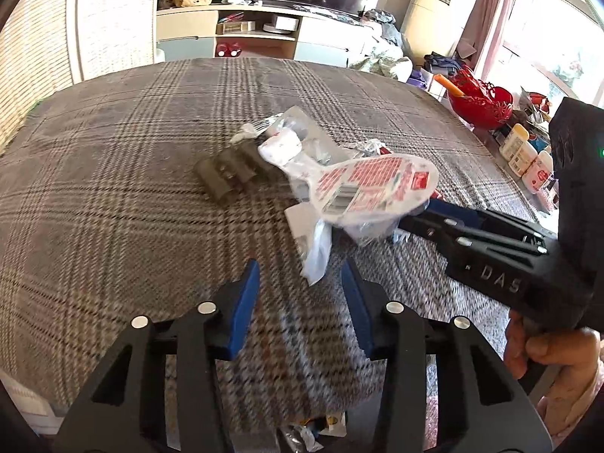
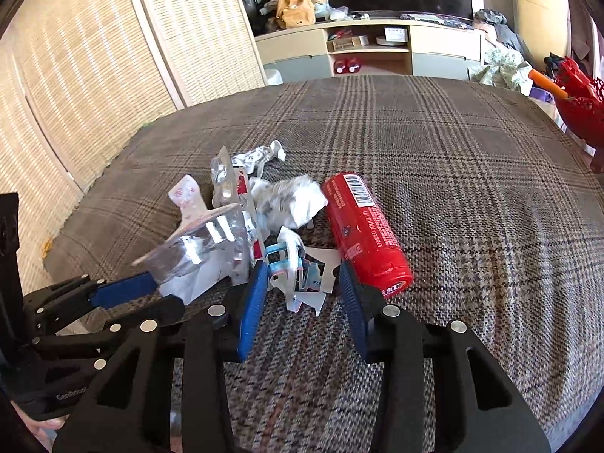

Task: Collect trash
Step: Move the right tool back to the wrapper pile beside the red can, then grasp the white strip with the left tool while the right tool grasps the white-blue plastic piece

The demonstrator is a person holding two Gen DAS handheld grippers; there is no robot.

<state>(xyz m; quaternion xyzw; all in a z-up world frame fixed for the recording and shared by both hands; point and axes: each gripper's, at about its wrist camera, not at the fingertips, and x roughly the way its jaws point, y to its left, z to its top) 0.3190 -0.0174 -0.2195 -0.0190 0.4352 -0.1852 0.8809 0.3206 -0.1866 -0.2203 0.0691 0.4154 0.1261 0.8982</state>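
Observation:
A pile of trash lies on the plaid-covered table (image 1: 113, 173): a clear blister pack with a red-printed card (image 1: 372, 185), crumpled white paper (image 1: 281, 147) and a dark ribbed piece (image 1: 226, 175). My left gripper (image 1: 300, 294) is open just before the pile, a plastic scrap between its tips. In the right wrist view my right gripper (image 2: 302, 290) is open around a torn blue-and-white wrapper (image 2: 298, 279), with a red can (image 2: 364, 226) lying on its side by the right finger. The blister pack (image 2: 204, 249) and crumpled paper (image 2: 290, 200) lie left and behind.
A red basket (image 1: 481, 104) and several bottles (image 1: 526, 156) stand at the table's right edge. A TV cabinet (image 1: 260, 34) stands behind the table and a woven screen (image 2: 94, 75) to the left. More wrappers (image 1: 313, 430) lie below the left gripper.

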